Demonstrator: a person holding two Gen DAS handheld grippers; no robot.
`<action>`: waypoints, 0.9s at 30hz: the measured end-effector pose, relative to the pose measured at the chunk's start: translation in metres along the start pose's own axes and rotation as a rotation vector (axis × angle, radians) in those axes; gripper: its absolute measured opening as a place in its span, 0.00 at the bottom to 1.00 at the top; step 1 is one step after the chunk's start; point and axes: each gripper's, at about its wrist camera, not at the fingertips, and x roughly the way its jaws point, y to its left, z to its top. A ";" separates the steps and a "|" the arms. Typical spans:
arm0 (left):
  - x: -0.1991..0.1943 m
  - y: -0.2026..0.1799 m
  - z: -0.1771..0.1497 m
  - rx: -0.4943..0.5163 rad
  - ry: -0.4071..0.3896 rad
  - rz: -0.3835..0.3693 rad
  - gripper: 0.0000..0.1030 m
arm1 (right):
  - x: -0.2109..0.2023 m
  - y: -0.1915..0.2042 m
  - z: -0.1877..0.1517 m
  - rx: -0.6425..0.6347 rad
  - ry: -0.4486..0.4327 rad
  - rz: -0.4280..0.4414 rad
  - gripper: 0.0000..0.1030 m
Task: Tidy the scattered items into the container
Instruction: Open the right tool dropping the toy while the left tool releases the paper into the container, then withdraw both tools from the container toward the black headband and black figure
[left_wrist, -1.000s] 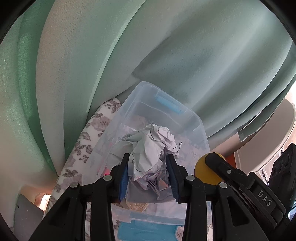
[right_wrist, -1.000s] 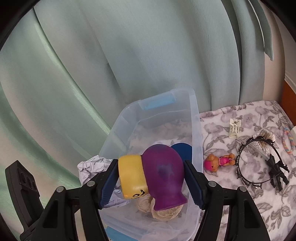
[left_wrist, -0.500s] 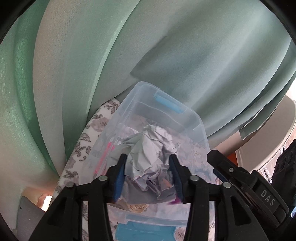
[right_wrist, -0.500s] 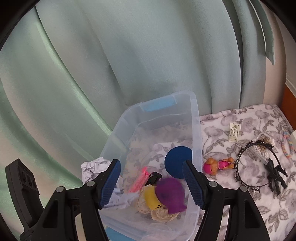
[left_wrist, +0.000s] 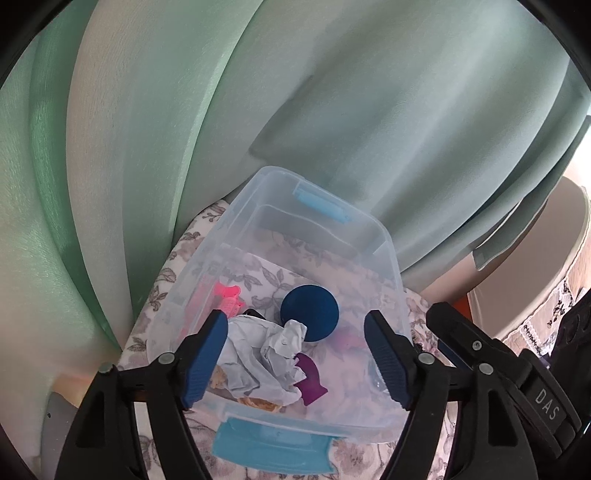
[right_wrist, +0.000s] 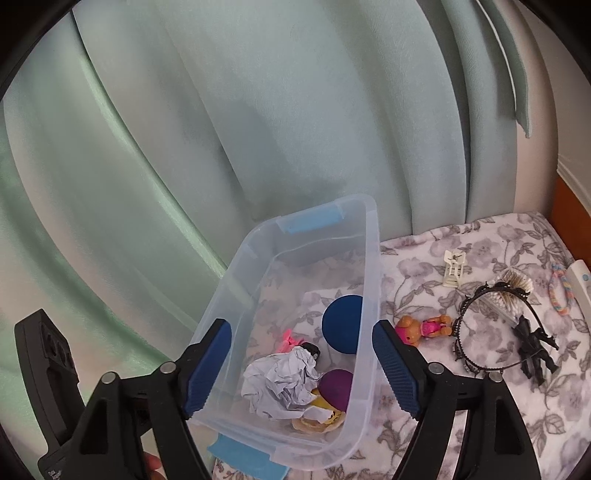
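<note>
Two grippers, left (left_wrist: 295, 354) and right (right_wrist: 301, 363), hang with jaws apart and nothing between them above the bin (right_wrist: 371, 295). The paper ball (right_wrist: 282, 382) lies inside it. The bin sits on a floral cloth (right_wrist: 424, 266) against a green curtain (right_wrist: 221, 110); a doll (right_wrist: 423, 328) and headband (right_wrist: 498, 332) lie on the cloth beside it.

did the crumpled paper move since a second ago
Yes. The crumpled paper left the left gripper, whose jaws are now open, and dropped into the clear bin, beside the blue disc.
</note>
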 end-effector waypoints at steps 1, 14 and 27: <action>-0.002 -0.002 0.000 0.002 -0.004 -0.001 0.78 | -0.005 -0.002 0.000 0.002 -0.006 0.000 0.86; -0.028 -0.048 -0.006 0.078 -0.048 0.007 0.89 | -0.063 -0.025 0.004 0.019 -0.092 -0.004 1.00; -0.052 -0.111 -0.017 0.204 -0.107 -0.002 0.94 | -0.125 -0.071 0.007 0.098 -0.190 -0.015 1.00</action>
